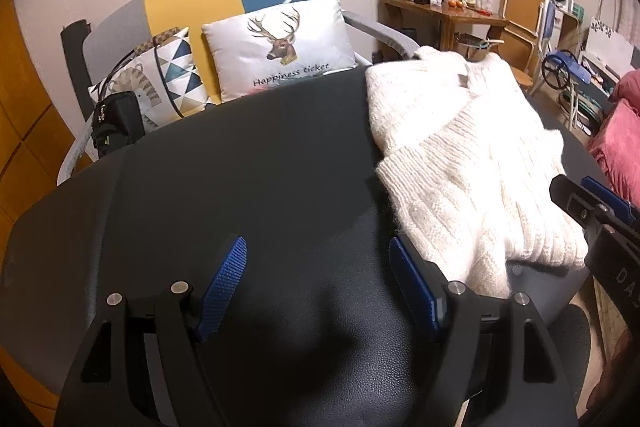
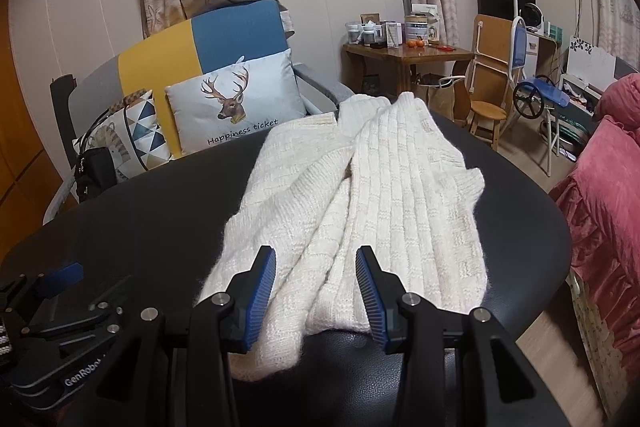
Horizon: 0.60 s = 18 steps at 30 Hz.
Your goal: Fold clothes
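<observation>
A cream knitted sweater [image 2: 376,187] lies folded lengthwise on a black round table [image 2: 160,227], its hem towards me. My right gripper [image 2: 316,279] is open and empty, its blue pads just above the sweater's near edge. My left gripper [image 1: 318,275] is open and empty over bare table, left of the sweater [image 1: 472,163]; its right finger is beside the sweater's near corner. The right gripper [image 1: 596,207] shows at the right edge of the left wrist view, the left gripper [image 2: 56,291] at the lower left of the right wrist view.
A sofa [image 2: 236,31] with a deer cushion [image 2: 236,103] and a black bag [image 2: 96,171] stands behind the table. A wooden side table [image 2: 404,55] with jars, chairs and a pink bedspread [image 2: 608,187] are to the right.
</observation>
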Each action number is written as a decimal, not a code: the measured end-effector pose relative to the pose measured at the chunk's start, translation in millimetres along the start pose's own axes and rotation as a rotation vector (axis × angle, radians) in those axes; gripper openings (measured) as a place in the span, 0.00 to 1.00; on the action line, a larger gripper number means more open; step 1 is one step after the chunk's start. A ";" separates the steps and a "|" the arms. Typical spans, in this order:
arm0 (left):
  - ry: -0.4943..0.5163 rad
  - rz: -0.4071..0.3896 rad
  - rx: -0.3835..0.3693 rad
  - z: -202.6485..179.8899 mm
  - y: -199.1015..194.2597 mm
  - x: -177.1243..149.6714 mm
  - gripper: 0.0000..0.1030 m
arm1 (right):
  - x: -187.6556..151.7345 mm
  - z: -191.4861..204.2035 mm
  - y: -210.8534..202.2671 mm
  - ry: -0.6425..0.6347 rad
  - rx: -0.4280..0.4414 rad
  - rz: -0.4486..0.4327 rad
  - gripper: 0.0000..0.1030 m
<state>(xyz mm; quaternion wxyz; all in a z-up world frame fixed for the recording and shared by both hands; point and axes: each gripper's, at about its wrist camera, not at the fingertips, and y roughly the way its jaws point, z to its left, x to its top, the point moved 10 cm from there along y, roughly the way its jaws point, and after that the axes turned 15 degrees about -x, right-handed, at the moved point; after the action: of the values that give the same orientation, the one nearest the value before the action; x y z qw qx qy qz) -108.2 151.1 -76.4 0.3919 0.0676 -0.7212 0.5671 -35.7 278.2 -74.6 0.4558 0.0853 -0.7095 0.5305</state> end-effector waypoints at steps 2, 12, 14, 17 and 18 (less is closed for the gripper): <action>0.022 0.014 0.009 -2.0 6.6 0.6 0.75 | -0.3 -1.2 1.9 0.003 0.000 0.005 0.41; 0.074 0.048 0.006 -15.1 25.3 6.3 0.75 | -0.4 -9.7 14.3 0.024 -0.004 0.032 0.41; 0.081 0.046 0.005 -17.4 26.8 6.9 0.75 | 1.7 -13.1 19.5 0.033 -0.006 0.039 0.41; 0.090 0.046 0.001 -20.5 32.1 10.3 0.75 | 5.7 -19.4 25.0 0.054 -0.010 0.043 0.41; 0.093 0.047 -0.001 -21.6 34.2 11.8 0.75 | 7.1 -21.9 26.6 0.061 -0.012 0.043 0.41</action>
<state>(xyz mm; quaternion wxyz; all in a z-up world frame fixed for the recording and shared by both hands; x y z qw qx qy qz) -124.2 185.9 -93.9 0.4116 0.0239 -0.7038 0.5786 -43.6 310.3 -86.8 0.4663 0.0511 -0.7000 0.5385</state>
